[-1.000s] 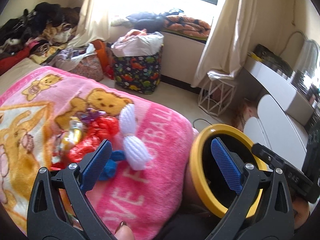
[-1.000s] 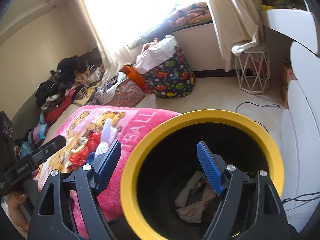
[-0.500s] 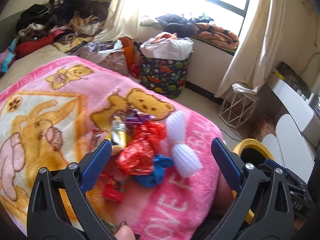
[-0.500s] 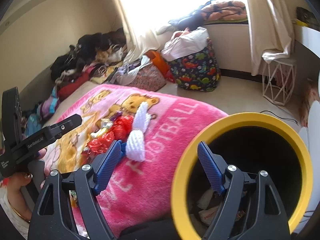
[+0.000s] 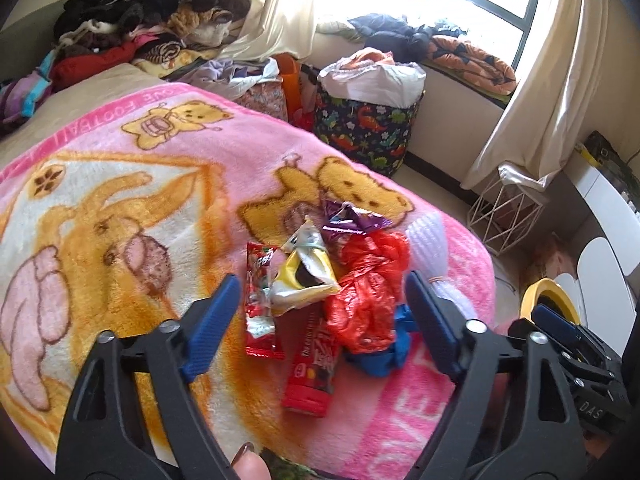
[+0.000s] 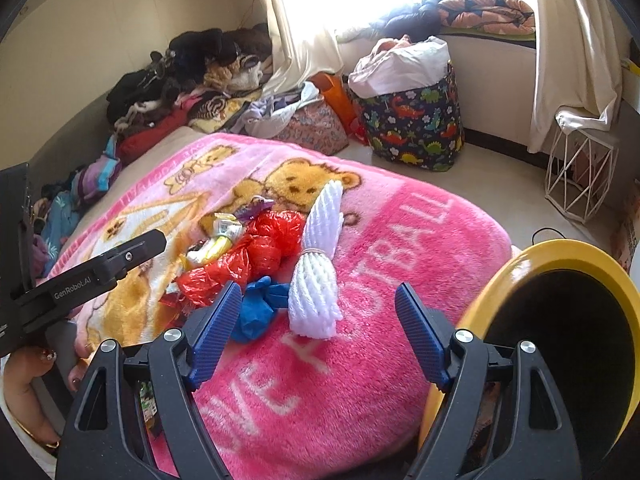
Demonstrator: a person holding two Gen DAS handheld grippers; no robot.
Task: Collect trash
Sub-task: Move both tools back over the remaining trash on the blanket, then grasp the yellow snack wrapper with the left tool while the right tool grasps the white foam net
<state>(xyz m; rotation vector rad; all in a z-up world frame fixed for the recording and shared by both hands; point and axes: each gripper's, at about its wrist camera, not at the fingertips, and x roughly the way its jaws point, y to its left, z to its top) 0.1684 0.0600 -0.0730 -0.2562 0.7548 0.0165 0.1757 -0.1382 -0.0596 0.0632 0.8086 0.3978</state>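
Observation:
A pile of trash lies on the pink bear blanket point(image 5: 132, 184): a red plastic bag point(image 5: 368, 292), a yellow-white wrapper point(image 5: 304, 276), red wrappers point(image 5: 260, 300), a purple wrapper point(image 5: 348, 220), a blue glove point(image 5: 384, 356) and a white foam net point(image 6: 320, 264). My left gripper point(image 5: 320, 292) hovers over the wrappers and the red bag; its jaws are closing, and the pads press on nothing. My right gripper point(image 6: 318, 292) stands open just short of the foam net and the blue glove point(image 6: 256, 308). The yellow-rimmed bin point(image 6: 560, 252) sits at the bed's right edge.
A dinosaur-print basket point(image 6: 416, 128) full of cloth and a white wire stand point(image 6: 580, 176) stand on the floor past the bed. Piled clothes point(image 5: 152, 12) cover the far end of the bed. A hand point(image 6: 24, 368) holds the left gripper's handle.
Both grippers swung left, away from the yellow bin and over the trash pile on the blanket. The left gripper's jaws stand narrower than before.

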